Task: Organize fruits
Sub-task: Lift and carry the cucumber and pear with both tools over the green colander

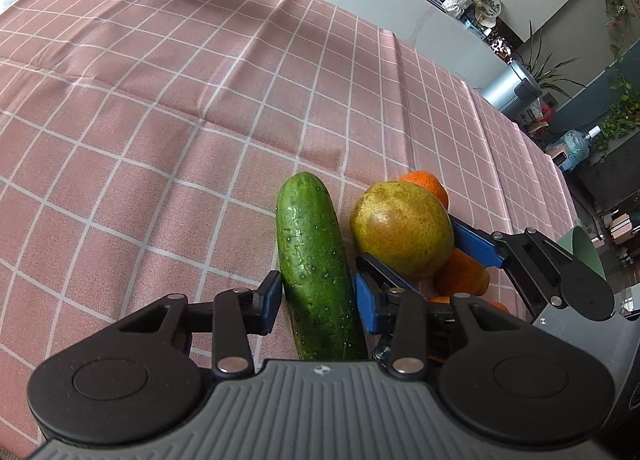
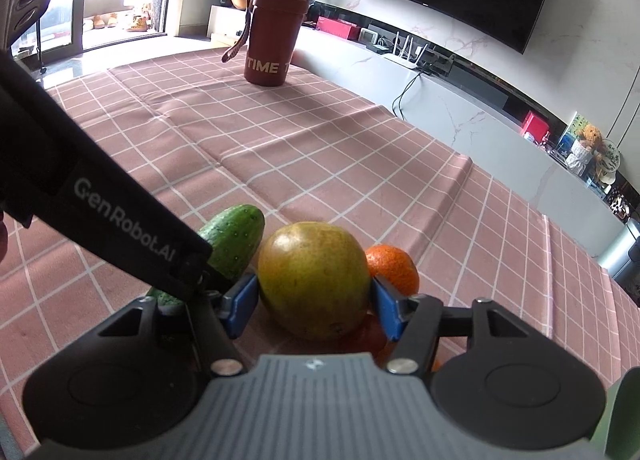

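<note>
We held a green cucumber (image 1: 316, 264) between the blue pads of our left gripper (image 1: 318, 298), the pads pressing its sides partway along its length while its rounded tip pointed forward, away from the tool. Just beside it to the right, our right gripper (image 2: 314, 302) was closed around a yellow-green pear (image 2: 314, 284), one blue pad against each side of the fruit. The two grippers sat close together, the left one's black body crossing in front of the cucumber (image 2: 236, 244) in the right wrist view. An orange tangerine (image 2: 394, 268) lay just behind the pear, touching or nearly touching it, and another orange fruit (image 1: 462, 276) showed beneath the pear; we could not tell what it was. All of this was over a pink checked tablecloth (image 1: 160, 100). Well beyond the fruit stood a dark red cup (image 2: 274, 40) marked "TIME", with a strap hanging from its lid.
</note>
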Motion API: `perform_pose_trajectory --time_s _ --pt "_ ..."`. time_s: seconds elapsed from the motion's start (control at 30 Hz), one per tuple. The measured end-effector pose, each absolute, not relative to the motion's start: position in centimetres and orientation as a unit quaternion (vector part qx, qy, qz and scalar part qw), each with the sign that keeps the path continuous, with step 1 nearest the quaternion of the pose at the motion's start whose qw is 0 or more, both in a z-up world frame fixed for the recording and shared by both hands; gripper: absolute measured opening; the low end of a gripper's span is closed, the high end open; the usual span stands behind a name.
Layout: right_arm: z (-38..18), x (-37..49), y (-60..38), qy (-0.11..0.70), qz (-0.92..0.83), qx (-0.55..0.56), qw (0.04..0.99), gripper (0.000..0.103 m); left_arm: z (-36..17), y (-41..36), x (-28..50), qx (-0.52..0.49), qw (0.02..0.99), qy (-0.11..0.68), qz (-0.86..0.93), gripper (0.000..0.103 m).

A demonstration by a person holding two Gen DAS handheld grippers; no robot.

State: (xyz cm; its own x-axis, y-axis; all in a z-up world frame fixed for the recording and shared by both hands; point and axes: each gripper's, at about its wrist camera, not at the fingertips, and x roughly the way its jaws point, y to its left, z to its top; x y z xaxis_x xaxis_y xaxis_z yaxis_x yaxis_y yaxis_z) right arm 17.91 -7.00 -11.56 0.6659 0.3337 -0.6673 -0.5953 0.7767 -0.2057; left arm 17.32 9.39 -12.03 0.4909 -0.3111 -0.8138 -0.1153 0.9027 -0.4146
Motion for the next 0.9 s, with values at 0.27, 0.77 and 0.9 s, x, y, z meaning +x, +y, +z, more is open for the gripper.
perform_pose_trajectory --time_s 0.27,0.77,0.9 --pt "-10.1 15.4 -8.0 0.301 0.261 -0.198 0.895 0.058 -10.7 9.9 15.2 -0.213 0.845 0.489 -0.038 0.043" --pt "-5.8 10.6 -11.4 0.274 0.233 -0.187 0.914 0.058 -5.0 6.4 11.1 -0.184 0.884 0.425 -0.060 0.042" --pt "-4.0 10.0 -13.7 0.284 0.226 -0.166 0.917 0.058 -2.7 4.3 10.9 -0.173 0.893 0.407 -0.079 0.042"
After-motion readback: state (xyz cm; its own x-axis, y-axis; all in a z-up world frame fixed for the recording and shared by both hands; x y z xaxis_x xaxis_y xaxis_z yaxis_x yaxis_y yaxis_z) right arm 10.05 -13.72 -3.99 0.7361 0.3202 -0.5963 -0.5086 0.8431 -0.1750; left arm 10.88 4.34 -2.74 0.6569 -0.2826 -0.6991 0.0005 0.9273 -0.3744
